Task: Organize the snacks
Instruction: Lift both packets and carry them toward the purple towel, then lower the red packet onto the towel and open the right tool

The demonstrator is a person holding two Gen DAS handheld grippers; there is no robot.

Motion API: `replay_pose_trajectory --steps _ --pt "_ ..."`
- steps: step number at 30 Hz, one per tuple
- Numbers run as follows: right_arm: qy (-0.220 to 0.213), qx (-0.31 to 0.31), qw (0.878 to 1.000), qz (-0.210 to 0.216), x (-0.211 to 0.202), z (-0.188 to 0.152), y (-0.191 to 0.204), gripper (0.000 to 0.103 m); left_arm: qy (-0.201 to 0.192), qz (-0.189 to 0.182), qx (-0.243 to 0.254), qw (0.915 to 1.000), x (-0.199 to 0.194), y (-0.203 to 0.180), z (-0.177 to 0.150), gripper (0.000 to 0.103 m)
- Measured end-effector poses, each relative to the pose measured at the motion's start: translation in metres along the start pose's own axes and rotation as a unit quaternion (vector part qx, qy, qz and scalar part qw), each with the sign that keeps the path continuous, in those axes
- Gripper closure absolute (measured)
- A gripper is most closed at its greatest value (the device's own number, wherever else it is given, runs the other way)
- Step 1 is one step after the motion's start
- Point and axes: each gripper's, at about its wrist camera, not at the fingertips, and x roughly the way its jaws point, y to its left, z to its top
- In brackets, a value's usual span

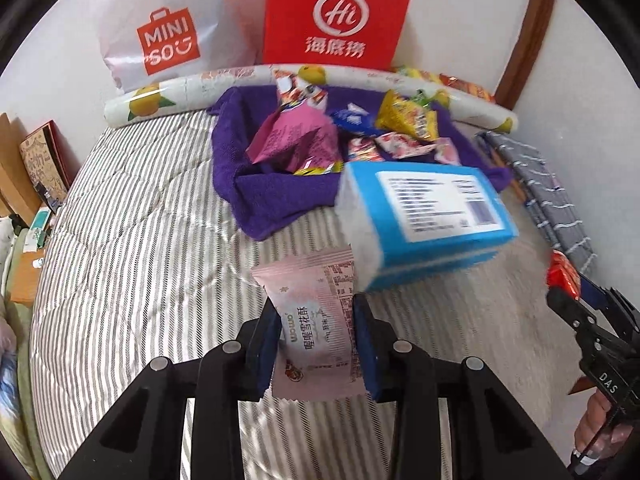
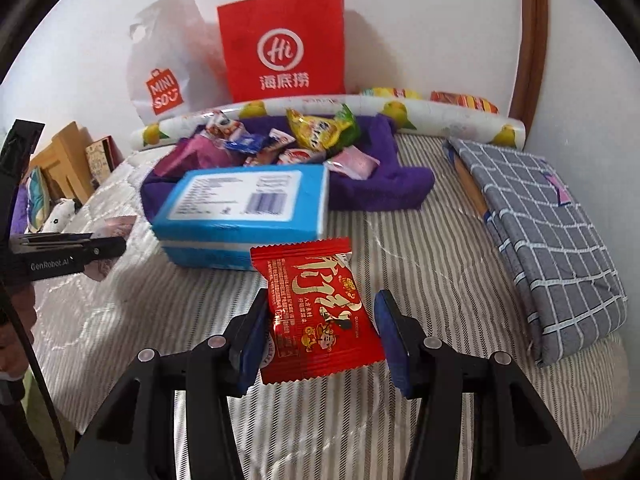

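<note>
Both grippers were loaded, mid-carry above the striped bedcover (image 2: pixel 328 420). The left gripper (image 1: pixel 316 344) had its jaws closed onto a pink snack packet (image 1: pixel 316 320), pads pressing both long edges, packet upright and clear of the bed. The right gripper (image 2: pixel 320 336) carried a red snack packet (image 2: pixel 316 312); the left pad touched the wrapper edge, the right pad looked to stand slightly off the far edge, so the hold read as a loose pinch on a puffy pack, though it was clearly off the bed. Behind them a blue box (image 2: pixel 244 212) lay flat on the bed, just in front of a purple towel (image 2: pixel 384 184) bunched into a nest. Most snacks already sat on that towel: a big pink bag (image 1: pixel 296 140), a yellow bag (image 2: pixel 320 130), a small blue packet (image 1: pixel 352 118), several small red-and-white and pink packs. My read: sorting was well underway, the pile on the towel being the collected lot, and the two held packets were the ones in transit. Left to do, as a judgement: land these two, likely on the towel or by the box, and deal with two loose packs (image 2: pixel 464 102) behind the printed roll (image 2: pixel 440 114) by the wall. A red paper bag (image 2: pixel 284 44) and a white shopping bag (image 2: pixel 168 64) leaned on the wall, untouched. A folded checked cloth (image 2: pixel 552 248) lay to the right, well apart. Final destination could not be told.
</note>
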Motion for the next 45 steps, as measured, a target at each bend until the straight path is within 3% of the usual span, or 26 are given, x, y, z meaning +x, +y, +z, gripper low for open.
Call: replay_pose_trajectory --steps 13,22,45 --pt "-0.039 0.008 0.999 -0.009 -0.050 0.030 0.006 0.052 -0.040 -0.034 0.018 0.9984 -0.059 -0.034 0.011 0.070" --pt "-0.059 0.023 0.998 -0.009 -0.062 0.062 -0.005 0.052 -0.064 -0.040 0.016 0.9970 -0.075 -0.039 0.036 0.070" --pt "-0.079 -0.001 0.996 0.032 -0.021 0.175 -0.007 0.052 -0.105 -0.028 -0.001 0.9941 -0.070 -0.030 0.124 0.070"
